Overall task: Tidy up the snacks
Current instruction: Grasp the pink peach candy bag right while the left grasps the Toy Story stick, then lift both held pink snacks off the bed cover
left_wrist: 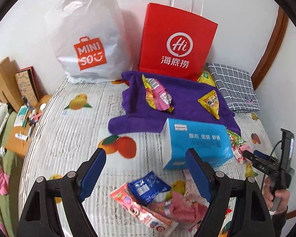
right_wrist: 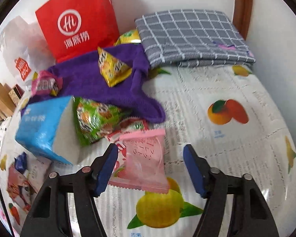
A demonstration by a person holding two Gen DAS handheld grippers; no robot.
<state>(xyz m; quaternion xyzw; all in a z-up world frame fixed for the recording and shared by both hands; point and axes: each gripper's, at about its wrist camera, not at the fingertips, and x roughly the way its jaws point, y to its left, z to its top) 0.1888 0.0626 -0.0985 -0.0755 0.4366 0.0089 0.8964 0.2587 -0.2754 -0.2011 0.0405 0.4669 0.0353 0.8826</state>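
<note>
My left gripper (left_wrist: 146,173) hangs open over the fruit-print bed cover. A dark blue snack packet (left_wrist: 149,187) and pink packets (left_wrist: 140,207) lie between and below its fingers, untouched. My right gripper (right_wrist: 150,152) is open around a pink packet (right_wrist: 142,162). Its left pad (right_wrist: 106,167) sits at the packet's edge and the right pad stands clear. A green snack bag (right_wrist: 96,118) lies just beyond, beside a blue tissue pack (right_wrist: 43,126). On the purple towel (left_wrist: 179,106) rest a yellow triangular snack (left_wrist: 210,103) and a pink-yellow snack (left_wrist: 157,94).
A red paper bag (left_wrist: 177,41) and a white MINISO bag (left_wrist: 88,39) stand against the wall at the back. A folded grey checked cloth (left_wrist: 234,86) lies back right. A cluttered bedside table (left_wrist: 19,138) is off the bed's left edge. A hand (left_wrist: 276,195) holds the right gripper.
</note>
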